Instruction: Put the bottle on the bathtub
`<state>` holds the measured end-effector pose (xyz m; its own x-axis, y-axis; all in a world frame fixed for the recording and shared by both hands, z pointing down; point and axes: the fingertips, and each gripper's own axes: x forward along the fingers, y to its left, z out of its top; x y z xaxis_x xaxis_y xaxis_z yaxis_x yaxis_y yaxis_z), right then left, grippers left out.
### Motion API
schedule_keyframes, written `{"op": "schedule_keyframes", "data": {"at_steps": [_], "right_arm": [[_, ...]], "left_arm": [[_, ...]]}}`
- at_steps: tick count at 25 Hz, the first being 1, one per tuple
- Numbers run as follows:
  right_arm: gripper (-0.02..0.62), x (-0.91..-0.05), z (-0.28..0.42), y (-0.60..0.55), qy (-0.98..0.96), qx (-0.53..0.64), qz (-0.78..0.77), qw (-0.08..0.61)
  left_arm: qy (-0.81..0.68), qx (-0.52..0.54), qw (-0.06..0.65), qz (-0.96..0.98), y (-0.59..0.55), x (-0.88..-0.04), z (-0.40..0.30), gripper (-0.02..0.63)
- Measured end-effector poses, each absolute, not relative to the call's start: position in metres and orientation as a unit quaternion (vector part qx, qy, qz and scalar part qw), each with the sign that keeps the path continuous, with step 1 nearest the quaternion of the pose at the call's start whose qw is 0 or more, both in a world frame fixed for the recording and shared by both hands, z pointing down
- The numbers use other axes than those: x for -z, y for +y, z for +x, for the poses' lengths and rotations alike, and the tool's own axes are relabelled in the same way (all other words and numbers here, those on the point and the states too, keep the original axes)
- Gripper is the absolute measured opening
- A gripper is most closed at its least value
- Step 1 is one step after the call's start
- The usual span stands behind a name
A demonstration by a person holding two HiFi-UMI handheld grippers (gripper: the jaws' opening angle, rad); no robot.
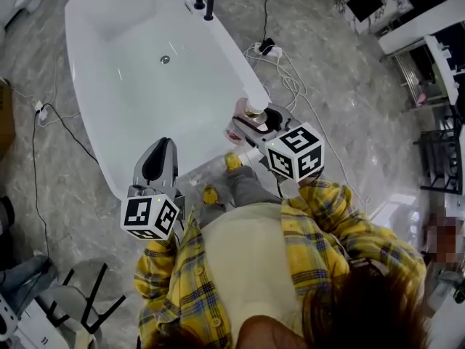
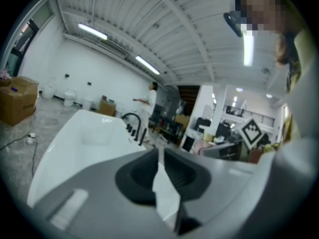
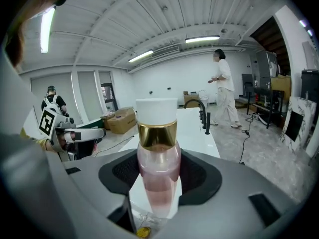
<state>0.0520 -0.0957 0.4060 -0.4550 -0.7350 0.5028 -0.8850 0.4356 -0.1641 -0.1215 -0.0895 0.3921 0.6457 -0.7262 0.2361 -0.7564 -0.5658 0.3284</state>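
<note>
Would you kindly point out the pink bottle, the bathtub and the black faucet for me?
pink bottle (image 3: 158, 176): right gripper view, on its clear pink body.
bathtub (image 1: 131, 100): head view, on its bare white inner wall.
black faucet (image 1: 210, 4): head view, on one black post.

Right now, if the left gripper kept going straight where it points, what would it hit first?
Most likely the white bathtub: the left gripper, jaws together, points across its near rim toward the basin. Depth is hard to judge, so the exact contact spot is unclear.
</note>
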Motion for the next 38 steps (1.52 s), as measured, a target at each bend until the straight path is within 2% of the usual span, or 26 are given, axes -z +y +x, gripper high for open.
{"op": "schedule_keyframes", "data": {"at_steps": [19,38], "right_arm": [[0.227,-0.455,0.132,-0.233,-0.837,-0.2,0.468,0.203],[0.227,-0.51,0.182,-0.346,-0.818,-0.175,0.508,0.203]], "left_arm": [[-0.462,-0.052,0.236,0.853,-0.179,-0.426,-0.053,0.037],[-0.486,-0.07,0.261,0.831,-0.213,-0.458,-0.028,0.037]]}}
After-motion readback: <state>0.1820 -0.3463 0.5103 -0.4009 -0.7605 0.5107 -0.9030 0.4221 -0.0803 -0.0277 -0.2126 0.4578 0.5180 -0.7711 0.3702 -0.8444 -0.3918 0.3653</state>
